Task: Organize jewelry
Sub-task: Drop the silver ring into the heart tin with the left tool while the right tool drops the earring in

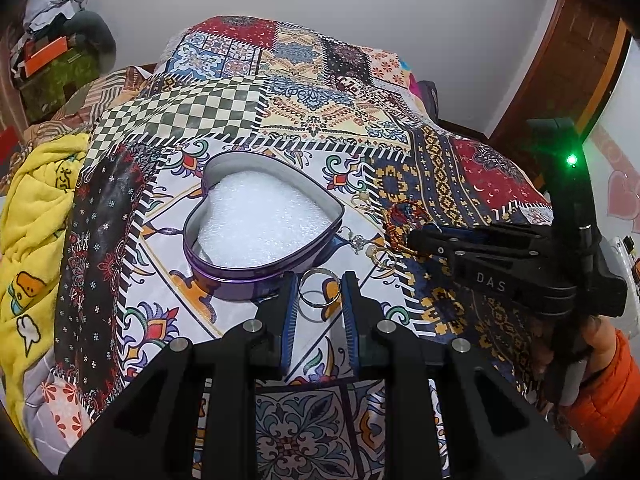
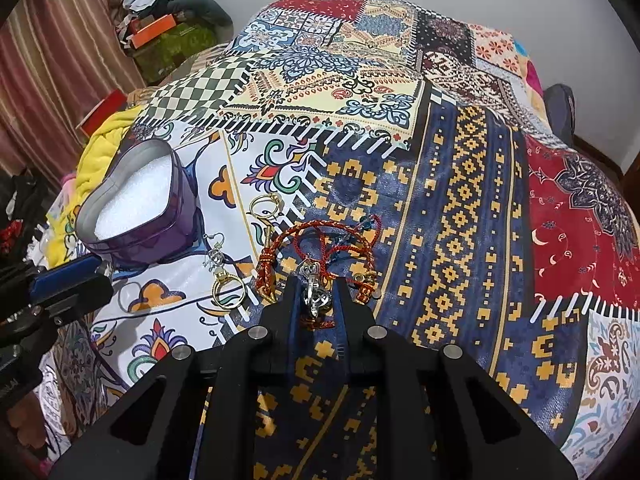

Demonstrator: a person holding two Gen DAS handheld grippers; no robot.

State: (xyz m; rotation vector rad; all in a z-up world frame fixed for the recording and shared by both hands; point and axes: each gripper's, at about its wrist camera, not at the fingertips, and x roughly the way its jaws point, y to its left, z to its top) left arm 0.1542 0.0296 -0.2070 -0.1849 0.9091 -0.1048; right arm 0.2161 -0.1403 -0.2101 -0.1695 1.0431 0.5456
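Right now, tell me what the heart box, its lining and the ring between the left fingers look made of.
Heart box: likely tin, glossy purple outside, dull grey inner wall.
Lining: white foam, by its pebbled texture.
Ring: silvery polished metal, bright glints; which metal is unclear.

— What lay around the work area?

— A patchwork bedspread [image 1: 320,92] of checks and florals filled the middle of the frame. A yellow blanket [image 1: 36,216] was bunched at the left edge.

— And behind?

— A white wall [image 1: 360,8], a heap of clutter with an orange box [image 2: 154,34] at upper left, and striped curtains [image 2: 60,52] beside it.
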